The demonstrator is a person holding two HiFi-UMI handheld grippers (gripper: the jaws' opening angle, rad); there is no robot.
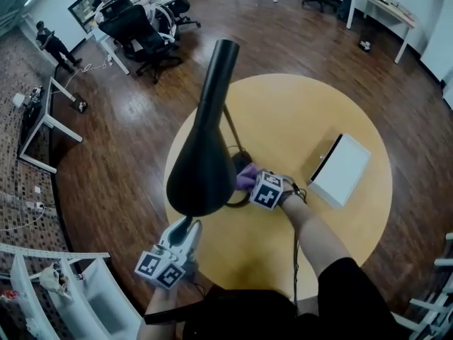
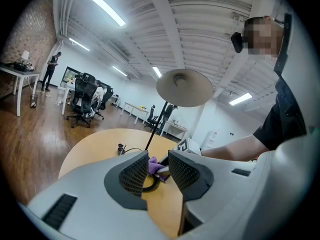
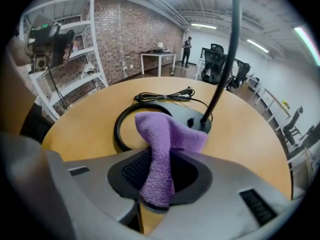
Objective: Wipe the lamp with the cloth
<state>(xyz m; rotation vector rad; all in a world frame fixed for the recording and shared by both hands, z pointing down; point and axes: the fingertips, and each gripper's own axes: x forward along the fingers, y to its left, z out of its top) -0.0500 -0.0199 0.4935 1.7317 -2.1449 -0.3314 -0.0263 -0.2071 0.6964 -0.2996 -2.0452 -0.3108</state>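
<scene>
Purple cloth (image 3: pixel 161 149) is pinched firmly in my right gripper (image 1: pixel 267 188), down at the base of the lamp (image 1: pixel 205 140), toward the left edge of the counter (image 1: pixel 297 105). My left gripper (image 2: pixel 157 169) hangs half open and empty. I'd press the cloth flat, sweep around the base, and steer clear of the cord (image 3: pixel 165 96).

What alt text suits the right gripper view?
The jaws of the right gripper pinch a purple cloth over the lamp's black base on a round wooden table. The lamp's stem rises from the base; its cord lies coiled behind.
</scene>
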